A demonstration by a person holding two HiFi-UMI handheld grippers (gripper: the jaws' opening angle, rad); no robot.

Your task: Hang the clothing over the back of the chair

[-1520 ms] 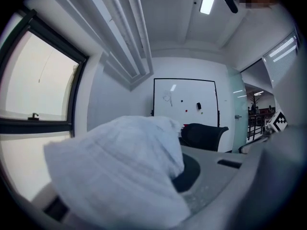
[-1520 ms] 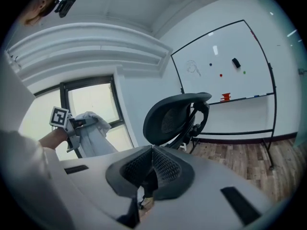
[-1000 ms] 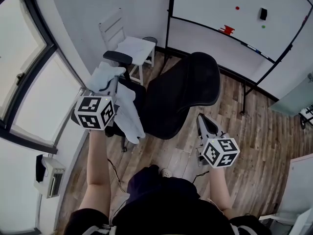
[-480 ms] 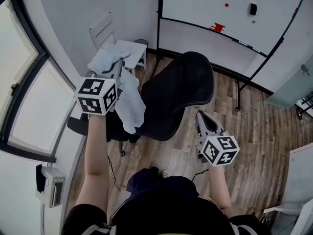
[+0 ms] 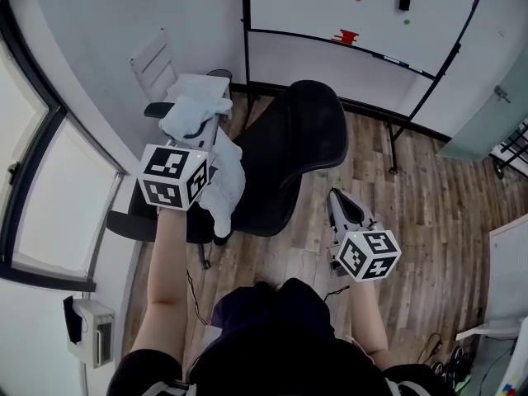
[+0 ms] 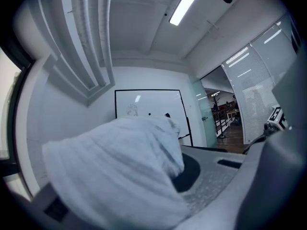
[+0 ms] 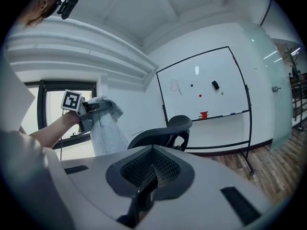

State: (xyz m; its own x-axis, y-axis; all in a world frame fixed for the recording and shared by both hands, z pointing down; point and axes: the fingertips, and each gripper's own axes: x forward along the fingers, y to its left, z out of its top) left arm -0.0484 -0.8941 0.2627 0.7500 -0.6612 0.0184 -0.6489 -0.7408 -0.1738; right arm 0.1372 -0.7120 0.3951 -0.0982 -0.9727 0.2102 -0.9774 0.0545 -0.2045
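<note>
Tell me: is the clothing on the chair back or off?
Off: clothing hangs bunched from the left hand-held gripper, beside the chair back.

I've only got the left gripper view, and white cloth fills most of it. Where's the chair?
Observer: In the head view the black chair stands just right of the left gripper.
Operator: Is the clothing draped over it?
Observer: No; the right gripper view shows the white clothing hanging from that gripper, left of the chair.
Operator: And the right gripper?
Observer: The right gripper is shut on nothing, low at the chair's right.
</note>
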